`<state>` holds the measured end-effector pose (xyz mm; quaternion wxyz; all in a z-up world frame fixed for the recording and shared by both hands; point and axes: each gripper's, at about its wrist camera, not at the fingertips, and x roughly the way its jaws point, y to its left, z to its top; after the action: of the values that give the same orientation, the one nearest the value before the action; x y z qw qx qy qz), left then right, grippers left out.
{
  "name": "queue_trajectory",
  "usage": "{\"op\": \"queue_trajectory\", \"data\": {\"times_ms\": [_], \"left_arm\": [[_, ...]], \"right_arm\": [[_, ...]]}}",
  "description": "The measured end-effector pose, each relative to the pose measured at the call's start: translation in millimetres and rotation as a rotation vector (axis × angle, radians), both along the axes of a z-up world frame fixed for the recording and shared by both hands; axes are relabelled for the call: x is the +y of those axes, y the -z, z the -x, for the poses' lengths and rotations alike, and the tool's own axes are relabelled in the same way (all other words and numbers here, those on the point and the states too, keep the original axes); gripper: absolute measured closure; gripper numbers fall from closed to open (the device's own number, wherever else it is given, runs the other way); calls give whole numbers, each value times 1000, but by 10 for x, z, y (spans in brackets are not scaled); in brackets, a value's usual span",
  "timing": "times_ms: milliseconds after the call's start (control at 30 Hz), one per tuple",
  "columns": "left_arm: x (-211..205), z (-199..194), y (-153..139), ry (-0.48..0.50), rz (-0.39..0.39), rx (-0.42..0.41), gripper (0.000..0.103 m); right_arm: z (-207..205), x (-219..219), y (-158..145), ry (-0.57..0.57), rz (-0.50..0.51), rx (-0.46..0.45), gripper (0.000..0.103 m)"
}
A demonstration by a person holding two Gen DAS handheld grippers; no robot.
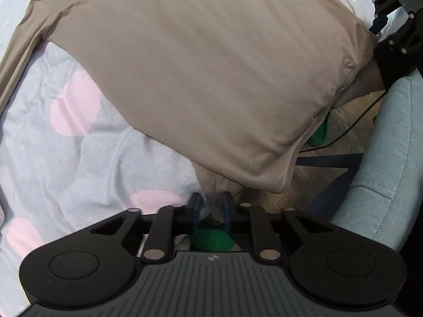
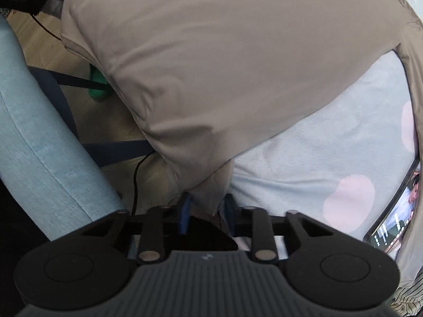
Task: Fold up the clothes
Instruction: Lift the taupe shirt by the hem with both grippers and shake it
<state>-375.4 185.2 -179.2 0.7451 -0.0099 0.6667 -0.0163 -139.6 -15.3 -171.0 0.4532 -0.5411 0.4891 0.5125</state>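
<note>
Evidently, at the moment of inspection I had both claws engaged on one beige garment (image 1: pixel 201 60), a long-sleeved top by the look of it, spread over a pale bedcover (image 1: pixel 79 153) printed with pink shapes. My left gripper (image 1: pixel 210 206) had its blue fingers closed in on a bunch of the cloth at the lower centre of the left wrist frame; my right gripper (image 2: pixel 207 206) likewise pinched a corner of the fabric at the lower centre of its own frame. The cloth ran taut from each pinch up into the body of the garment, whose near edge hung past the side of the bed, with wooden floor (image 1: pixel 343 121) and a pale blue upholstered chair (image 1: pixel 391 142) beyond it on the right of the left frame. One sleeve (image 1: pixel 23 50) lay flat at the upper left of that frame. A lit screen (image 2: pixel 394 211) rested on the cover at the right edge of the right frame, touching the garment's far side. I judged the step in hand to be a two-corner hold on the hem end, fit either for spreading the piece flat or for carrying that end over into a fold; the frames did not settle which. Either move would call for both corners travelling together, level, with even tension, and clear of the screen.
</note>
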Motion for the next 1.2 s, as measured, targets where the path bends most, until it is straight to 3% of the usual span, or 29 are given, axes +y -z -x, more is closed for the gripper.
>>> {"op": "queue_trajectory", "data": {"times_ms": [133,267,533,767,967,1100,1200], "left_arm": [[-50,14,-11,4,5,-2,102],[34,51,-195,-29,76,-26,103],[292,174,-661,-155,233,-85,103],[339,266,-526,-207,186,69,103],[411,313,-374,-260,192,136,103],[467,356,-328,-308,208,155,102],[521,376,-348,-352,223,144,101]], "right_arm": [[-3,13,-97,-8,-21,-2,93],[-8,26,-197,-16,-41,-4,94],[-48,-54,-687,75,-60,72,94],[6,-138,-485,120,34,55,97],[49,-160,-383,96,81,71,97],[59,-148,-343,104,89,43,88],[65,-89,-358,163,33,42,68]]}}
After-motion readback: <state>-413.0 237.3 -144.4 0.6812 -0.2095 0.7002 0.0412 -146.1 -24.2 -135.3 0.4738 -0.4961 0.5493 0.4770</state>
